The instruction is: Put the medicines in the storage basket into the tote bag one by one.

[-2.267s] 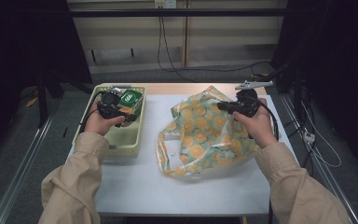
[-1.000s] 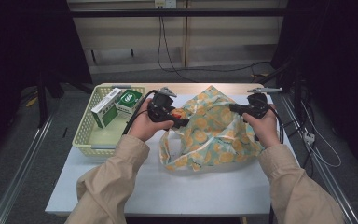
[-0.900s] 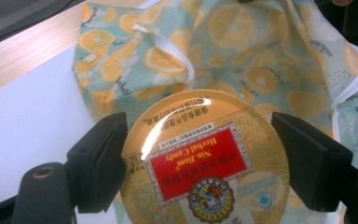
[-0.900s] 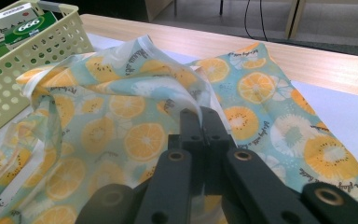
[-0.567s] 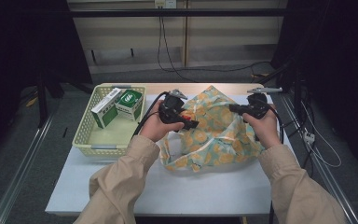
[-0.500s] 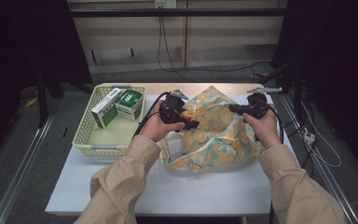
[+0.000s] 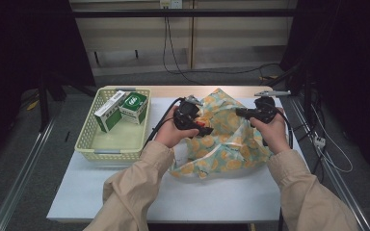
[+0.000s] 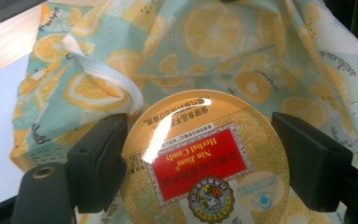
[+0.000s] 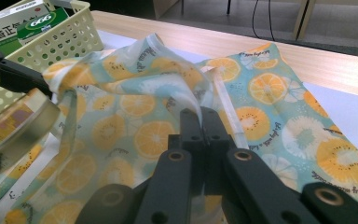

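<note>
At the table's centre, the left gripper (image 7: 198,126) has its jaws wide around a rigid, slick tin (image 8: 205,161), gripped by the rim. At three o'clock, the right gripper (image 9: 200,122) pinches the limp bag (image 7: 226,139) by its edge.

We see a pale blue bag (image 7: 221,139) printed with orange and yellow citrus slices, a gold tin (image 8: 205,163) with a red label, and a pale yellow basket (image 7: 96,144) holding green-and-white boxes (image 7: 123,108) at upper left.
</note>
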